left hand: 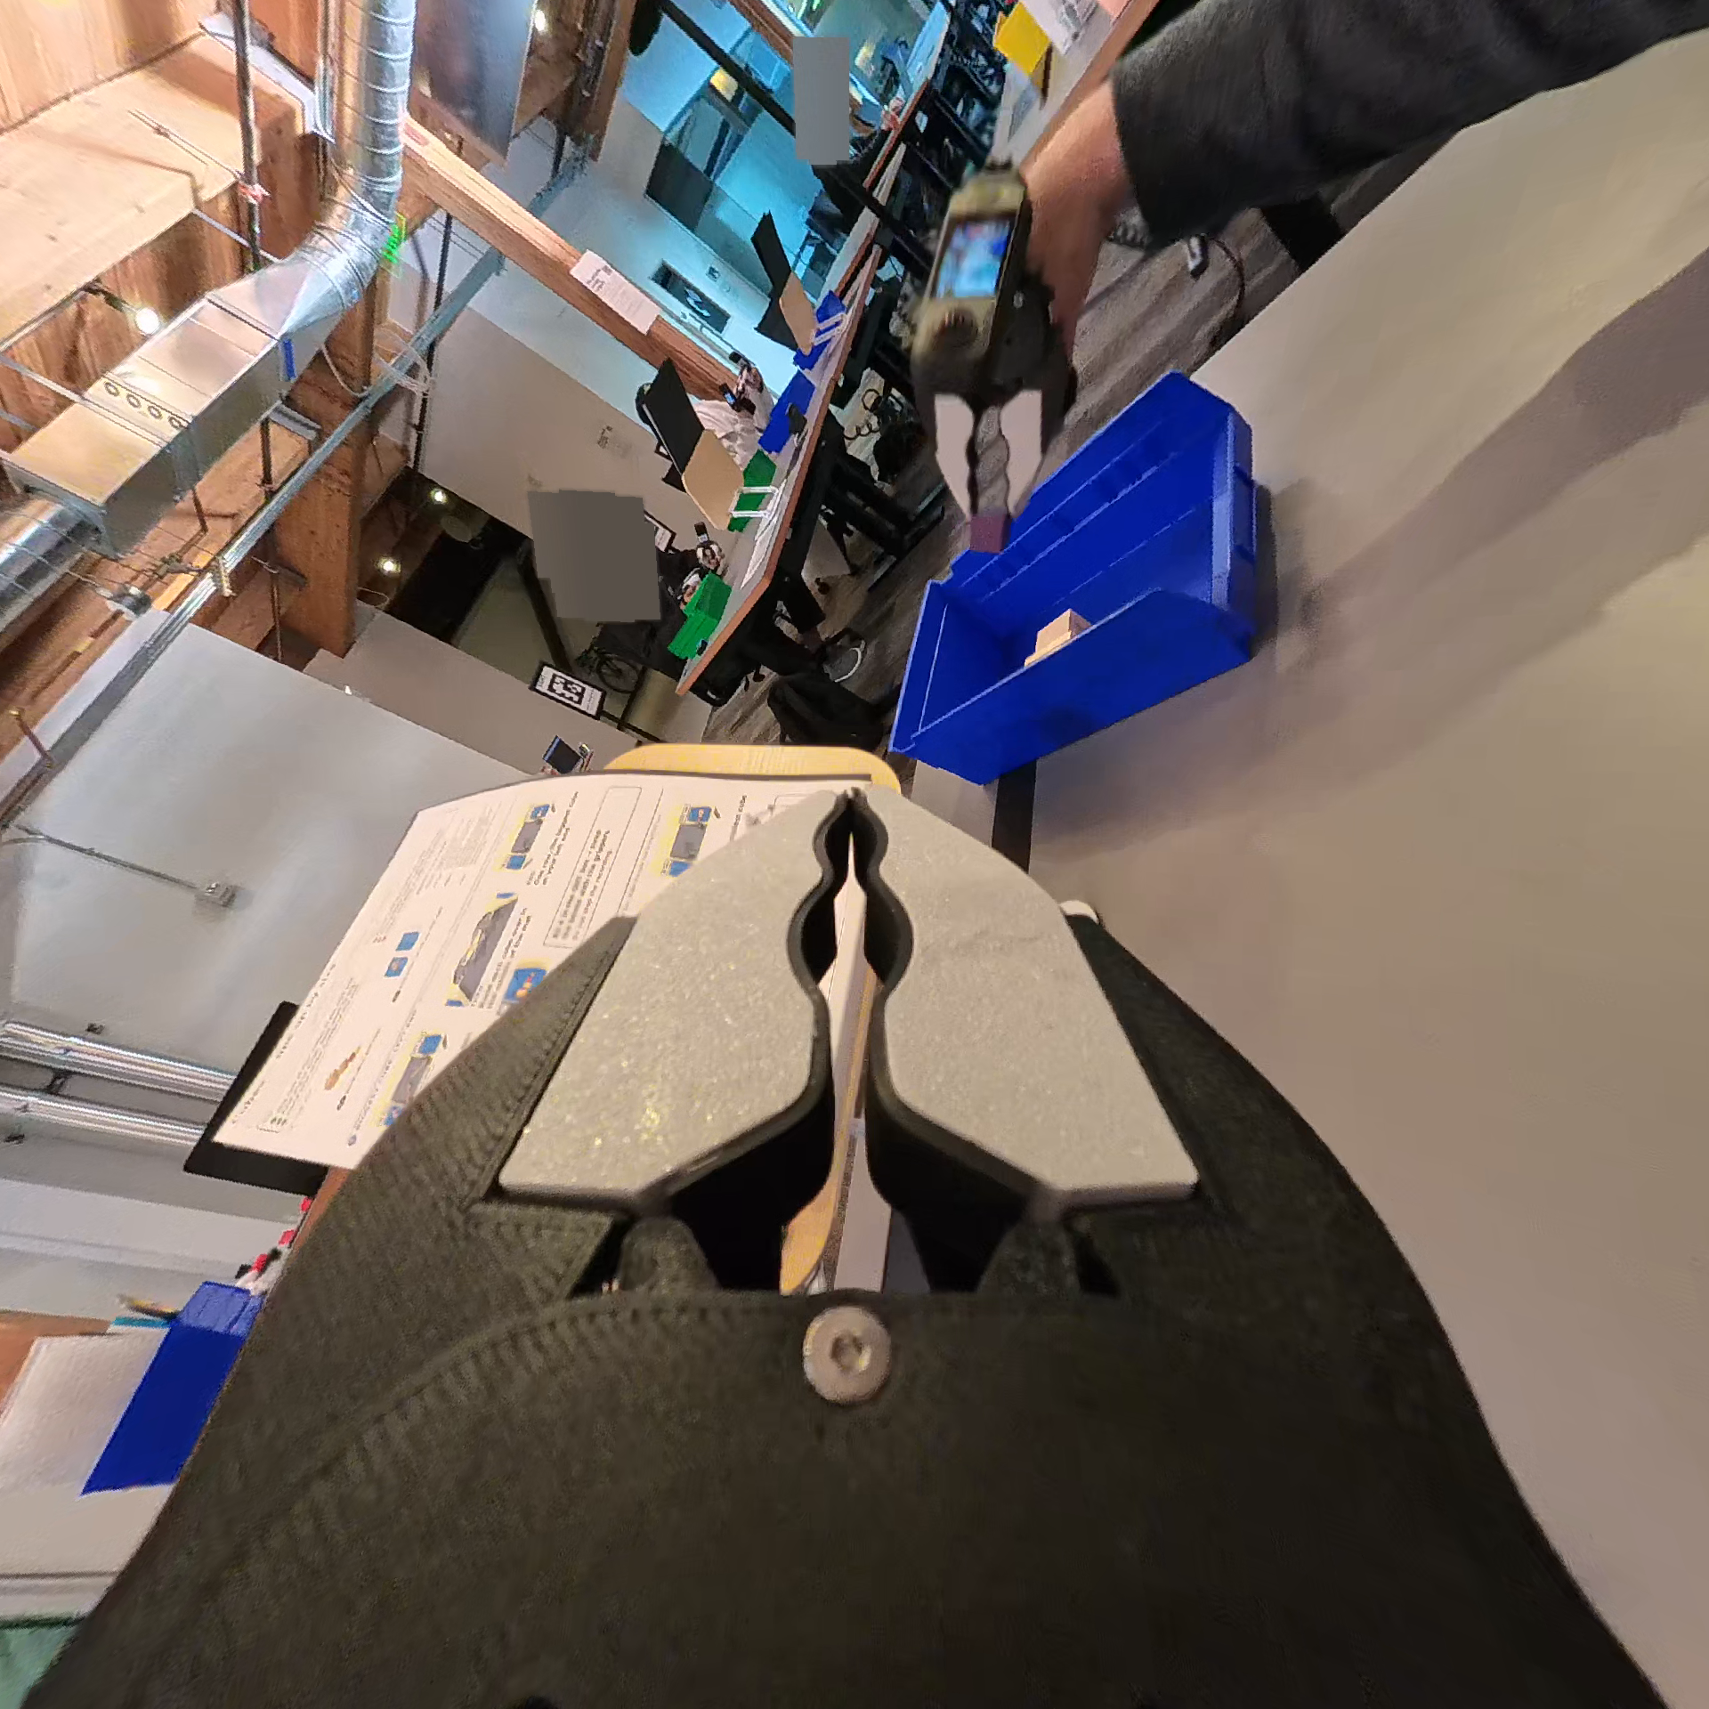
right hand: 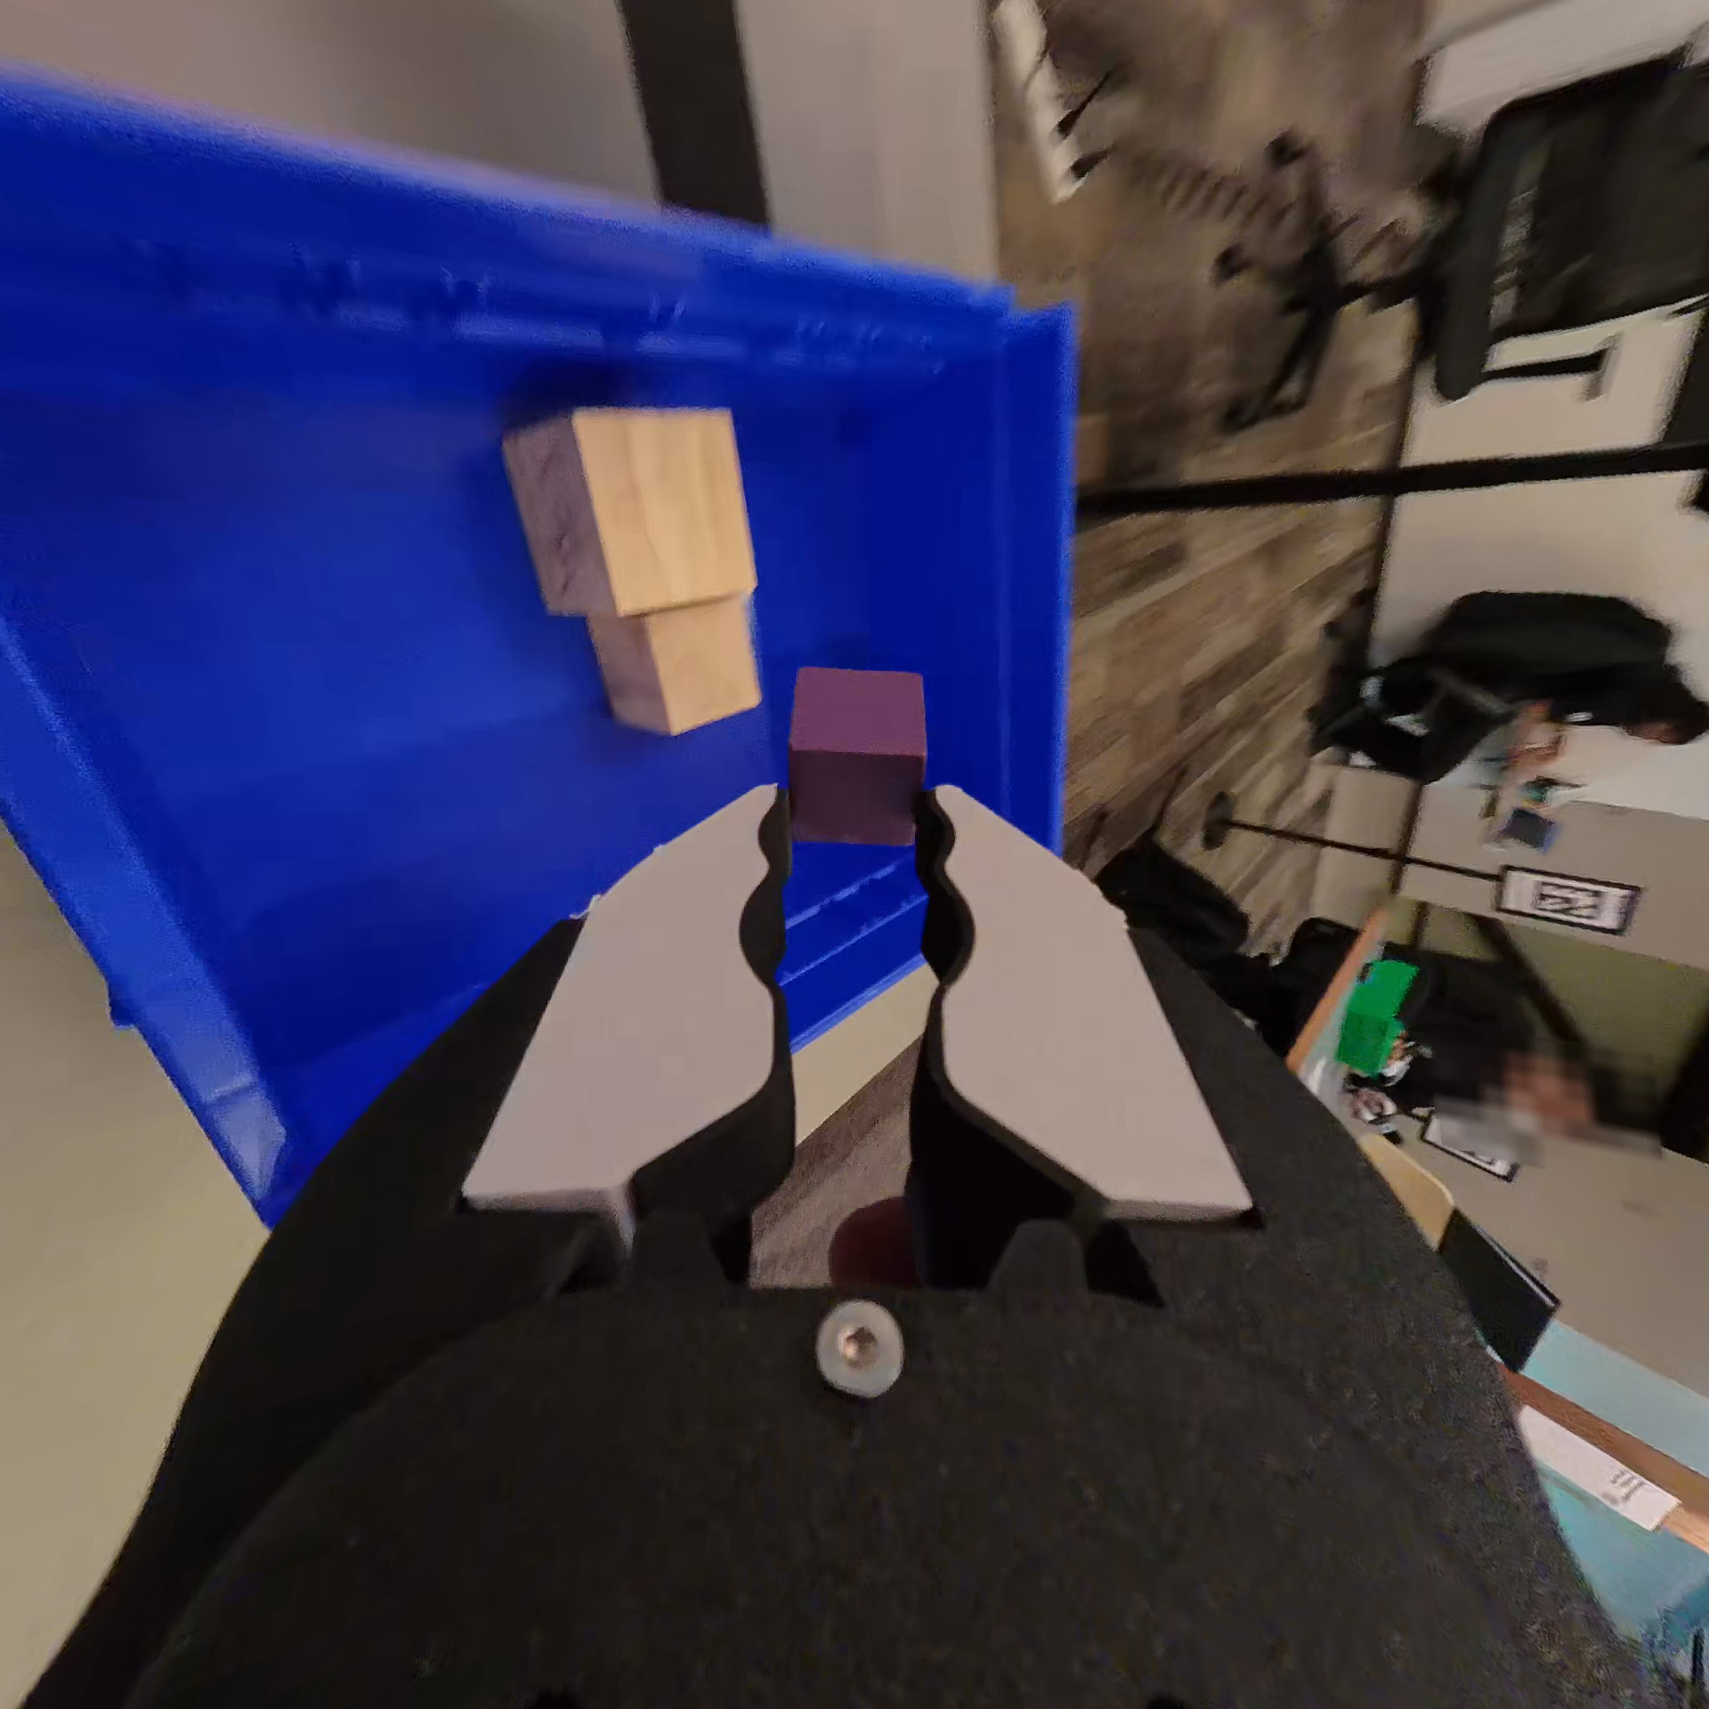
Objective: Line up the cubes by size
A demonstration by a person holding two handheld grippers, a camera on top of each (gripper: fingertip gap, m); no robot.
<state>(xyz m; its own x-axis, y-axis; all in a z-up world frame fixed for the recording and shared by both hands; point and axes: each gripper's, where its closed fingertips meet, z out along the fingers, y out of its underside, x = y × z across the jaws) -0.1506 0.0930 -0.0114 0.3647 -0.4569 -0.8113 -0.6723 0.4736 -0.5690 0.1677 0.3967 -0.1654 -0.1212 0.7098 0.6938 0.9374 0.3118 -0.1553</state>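
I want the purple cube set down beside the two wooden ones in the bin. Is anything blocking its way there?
Nothing visible does. The right gripper holds the purple cube over the blue bin, and only bare bin floor lies between it and the smaller wooden cube.

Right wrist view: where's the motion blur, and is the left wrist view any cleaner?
Right wrist view: room at right and blue bin smeared; purple cube between the fingertips stays sharp. Left wrist view: mostly crisp, wide-angle bending, only the far right gripper blurred.
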